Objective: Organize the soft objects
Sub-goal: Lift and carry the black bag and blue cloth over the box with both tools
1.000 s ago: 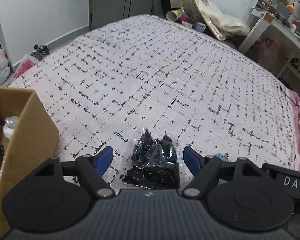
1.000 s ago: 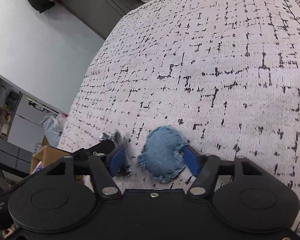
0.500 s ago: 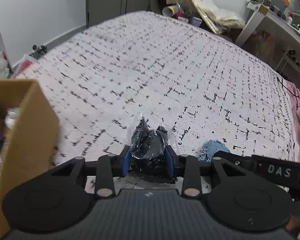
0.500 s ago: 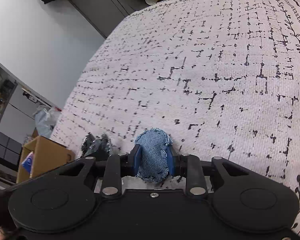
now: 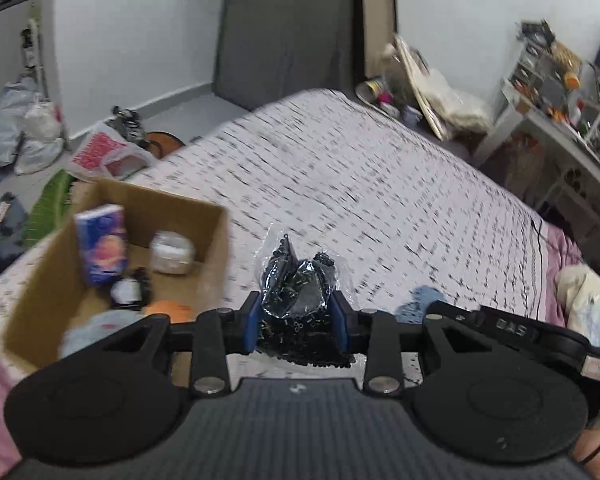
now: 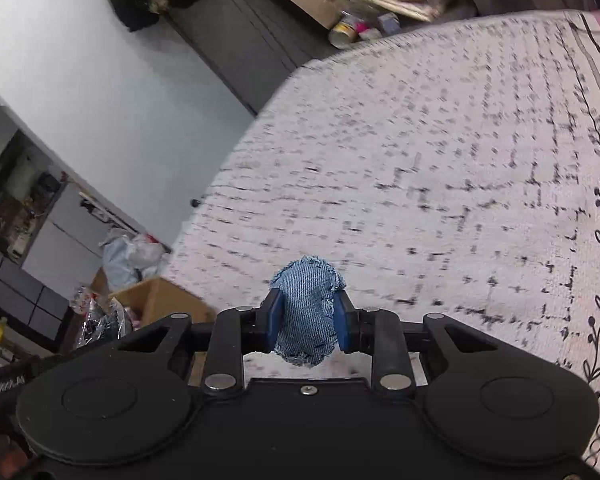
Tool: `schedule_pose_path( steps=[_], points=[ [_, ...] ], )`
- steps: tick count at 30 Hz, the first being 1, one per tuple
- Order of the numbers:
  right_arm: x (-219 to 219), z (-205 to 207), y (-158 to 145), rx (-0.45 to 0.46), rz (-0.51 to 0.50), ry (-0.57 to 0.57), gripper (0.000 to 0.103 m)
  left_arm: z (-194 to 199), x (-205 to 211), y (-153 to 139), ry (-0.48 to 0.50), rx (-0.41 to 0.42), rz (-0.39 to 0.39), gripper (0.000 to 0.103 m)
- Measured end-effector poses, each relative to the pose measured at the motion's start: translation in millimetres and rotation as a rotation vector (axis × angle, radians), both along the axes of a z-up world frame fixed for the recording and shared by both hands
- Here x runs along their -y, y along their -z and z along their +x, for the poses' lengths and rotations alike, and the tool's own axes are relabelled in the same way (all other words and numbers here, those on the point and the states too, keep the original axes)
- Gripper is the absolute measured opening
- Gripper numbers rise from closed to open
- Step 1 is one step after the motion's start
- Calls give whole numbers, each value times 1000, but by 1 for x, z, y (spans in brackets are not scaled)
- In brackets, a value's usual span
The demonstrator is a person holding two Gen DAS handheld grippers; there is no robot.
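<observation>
Bag [image 5: 296, 280] of black bits is pinched in the left gripper [image 5: 296, 322] above the bed [image 5: 380, 184], near the box [image 5: 204, 240]; the right gripper [image 6: 306, 320] squeezes a denim scrap [image 6: 306, 308]. The slick plastic could slip free, or the scrap could work loose.

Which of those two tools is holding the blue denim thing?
The right tool, pinching a frayed blue denim pad. The left tool grips a clear bag of black bits instead, near the cardboard box.
</observation>
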State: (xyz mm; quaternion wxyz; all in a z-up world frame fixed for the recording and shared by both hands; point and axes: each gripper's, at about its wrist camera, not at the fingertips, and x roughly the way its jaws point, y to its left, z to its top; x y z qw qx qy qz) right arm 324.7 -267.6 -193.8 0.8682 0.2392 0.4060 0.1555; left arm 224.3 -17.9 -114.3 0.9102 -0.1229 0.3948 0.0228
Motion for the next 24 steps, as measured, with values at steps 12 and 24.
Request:
schedule_pose_path(
  steps=[12,24],
  points=[
    [-33,-44,-65,200,-25,-96,27,-52,-51,-62,-92,50,5,35],
    [-65,-62,-84,289,-28,-151,27,-80,-82,-83,-143,88,15,35]
  ],
)
